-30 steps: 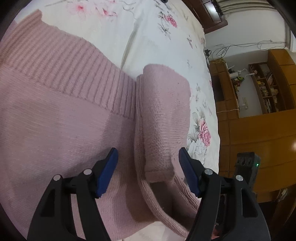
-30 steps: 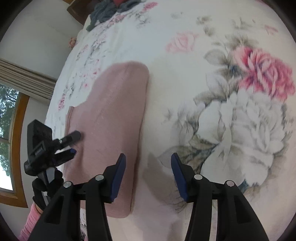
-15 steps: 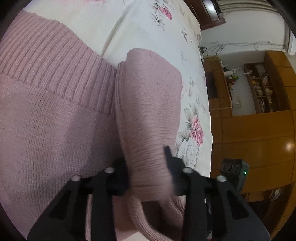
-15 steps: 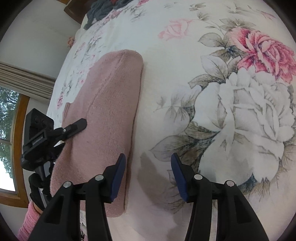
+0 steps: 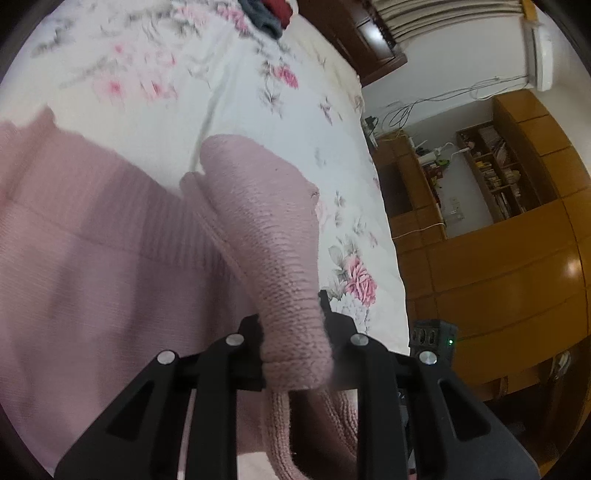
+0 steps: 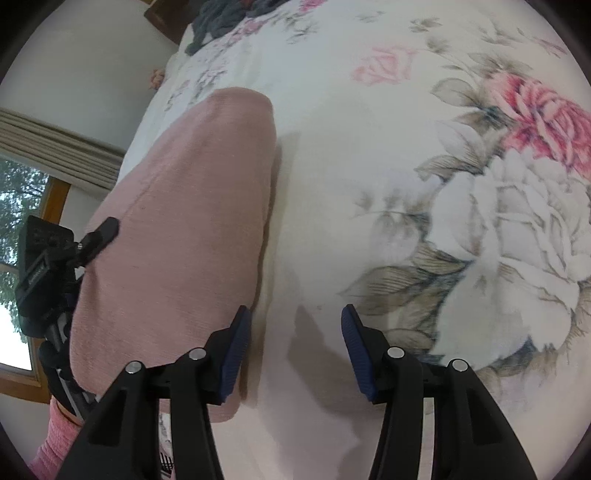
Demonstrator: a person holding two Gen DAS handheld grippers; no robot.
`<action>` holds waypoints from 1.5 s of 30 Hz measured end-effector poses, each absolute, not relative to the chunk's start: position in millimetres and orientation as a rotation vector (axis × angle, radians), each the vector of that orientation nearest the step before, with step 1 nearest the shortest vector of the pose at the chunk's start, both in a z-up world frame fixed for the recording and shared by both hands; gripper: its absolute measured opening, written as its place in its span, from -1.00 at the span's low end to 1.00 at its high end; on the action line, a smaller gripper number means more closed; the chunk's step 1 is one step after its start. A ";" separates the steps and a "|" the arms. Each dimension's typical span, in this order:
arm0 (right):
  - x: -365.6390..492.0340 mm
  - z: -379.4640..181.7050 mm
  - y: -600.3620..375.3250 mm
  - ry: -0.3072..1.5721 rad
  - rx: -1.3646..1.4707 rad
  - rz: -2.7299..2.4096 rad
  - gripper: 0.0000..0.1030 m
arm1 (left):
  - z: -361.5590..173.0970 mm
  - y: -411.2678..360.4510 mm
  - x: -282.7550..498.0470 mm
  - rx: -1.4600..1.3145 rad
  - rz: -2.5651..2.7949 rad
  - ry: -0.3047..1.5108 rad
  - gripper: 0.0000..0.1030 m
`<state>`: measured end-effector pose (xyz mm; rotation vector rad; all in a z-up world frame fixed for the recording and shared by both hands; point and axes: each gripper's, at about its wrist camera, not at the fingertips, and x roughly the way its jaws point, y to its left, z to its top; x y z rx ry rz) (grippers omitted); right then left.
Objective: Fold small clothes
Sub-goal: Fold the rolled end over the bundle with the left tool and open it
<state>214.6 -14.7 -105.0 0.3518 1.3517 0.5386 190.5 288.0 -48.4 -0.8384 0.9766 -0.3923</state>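
Floral bedsheet [image 6: 424, 155]: white with pink roses and grey-green leaves, spread over the bed under both of your grippers.

Pink sweater [image 5: 92, 266]: knit, lying flat on the sheet, with a ribbed band running across it in the left wrist view. In the right wrist view it lies left of centre, its rounded far edge toward the head of the bed.

Sleeve [image 5: 273, 236]: same pink knit, lifted off the sheet and draped toward the camera, its cuff end pinched in your left gripper.

Left gripper [image 5: 295, 354]: jaws closed narrow on the sleeve near the cuff; the pads are hidden by the knit. More knit hangs below the jaws. In the right wrist view this gripper [image 6: 66, 258] shows at the sweater's left edge.

Right gripper [image 6: 293, 350]: jaws wide apart, holding nothing, above bare sheet just right of the sweater's near edge. The left blue pad [image 6: 236, 350] sits at the sweater's edge; you cannot tell whether it touches.

Dark clothes [image 6: 221, 18]: a grey pile at the far end of the bed, well apart from the sweater.

Wooden cabinets [image 5: 498, 266]: beside the bed, with bookshelves [image 5: 495, 173] behind.

Window [image 6: 22, 236]: wood-framed, trees outside.
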 end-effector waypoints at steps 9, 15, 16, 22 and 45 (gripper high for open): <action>205.8 -99.6 33.2 1.347 0.333 0.638 0.03 | -26.8 374.3 160.2 -0.839 -0.304 0.925 -0.62; 190.5 -92.0 72.9 1.335 0.263 0.723 0.15 | -41.9 432.7 142.6 -0.895 -0.249 0.907 -0.62; 187.3 -89.9 82.2 1.331 0.243 0.744 0.16 | -49.1 439.5 140.5 -0.908 -0.241 0.916 -0.62; 169.9 -88.3 115.3 1.342 0.207 0.838 0.23 | -89.0 450.9 142.2 -0.971 -0.284 0.942 -0.62; 158.4 -139.0 152.1 1.476 0.149 0.782 -0.11 | -68.5 417.6 83.4 -0.748 -0.220 1.048 -0.08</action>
